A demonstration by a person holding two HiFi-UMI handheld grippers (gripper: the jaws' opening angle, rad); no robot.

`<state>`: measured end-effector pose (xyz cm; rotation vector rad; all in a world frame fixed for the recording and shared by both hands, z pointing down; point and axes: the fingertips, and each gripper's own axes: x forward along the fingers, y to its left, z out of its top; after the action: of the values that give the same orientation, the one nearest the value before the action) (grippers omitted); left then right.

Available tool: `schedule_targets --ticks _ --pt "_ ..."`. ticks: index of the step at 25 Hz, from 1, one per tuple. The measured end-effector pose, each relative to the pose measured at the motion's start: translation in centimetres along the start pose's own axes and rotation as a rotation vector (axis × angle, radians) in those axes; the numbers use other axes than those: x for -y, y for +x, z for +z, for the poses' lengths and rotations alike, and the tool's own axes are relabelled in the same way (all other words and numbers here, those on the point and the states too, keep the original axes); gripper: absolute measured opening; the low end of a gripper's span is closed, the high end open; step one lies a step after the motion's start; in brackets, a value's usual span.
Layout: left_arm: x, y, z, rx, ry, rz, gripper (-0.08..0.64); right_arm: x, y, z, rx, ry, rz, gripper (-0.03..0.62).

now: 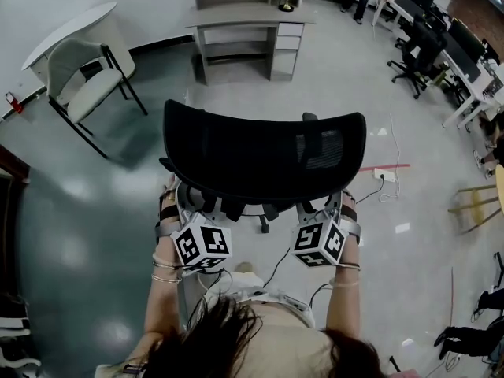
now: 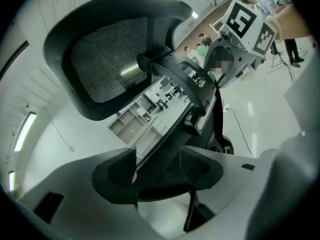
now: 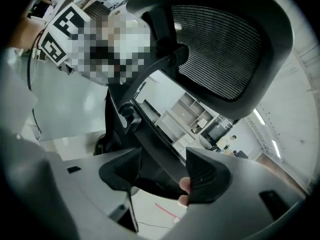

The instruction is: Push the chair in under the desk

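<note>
The black mesh office chair (image 1: 264,152) stands right in front of me with its back toward me, on the open floor. The grey desk (image 1: 248,18) with drawers is farther off, against the far wall. My left gripper (image 2: 159,168) is open, and a slanted black bar of the chair's back frame (image 2: 175,119) runs between its jaws, close to the left pad. My right gripper (image 3: 162,170) is open too, with the matching bar (image 3: 155,134) between its jaws and a gap on the left side. In the head view both marker cubes (image 1: 202,245) sit just under the chair back.
A white folding chair (image 1: 87,81) and a curved white table (image 1: 67,30) stand at the left. Office chairs and desks (image 1: 417,50) line the right side. A power strip with a cable (image 1: 384,174) lies on the floor at right, near a wooden stool (image 1: 476,199).
</note>
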<state>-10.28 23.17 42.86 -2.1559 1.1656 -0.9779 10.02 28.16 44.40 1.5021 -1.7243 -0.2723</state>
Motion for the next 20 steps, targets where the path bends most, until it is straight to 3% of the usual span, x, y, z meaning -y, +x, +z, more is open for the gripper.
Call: schedule_targets --ticks 10,20 --pt "0.2 2.1 -0.1 0.004 0.051 -0.068 0.264 0.4 1.7 -0.4 -0.056 -0.018 -0.037 0.255" --pt "0.6 2.4 0.4 0.055 0.057 -0.201 0.262 0.6 2.1 -0.6 -0.079 -0.041 0.002 0.253"
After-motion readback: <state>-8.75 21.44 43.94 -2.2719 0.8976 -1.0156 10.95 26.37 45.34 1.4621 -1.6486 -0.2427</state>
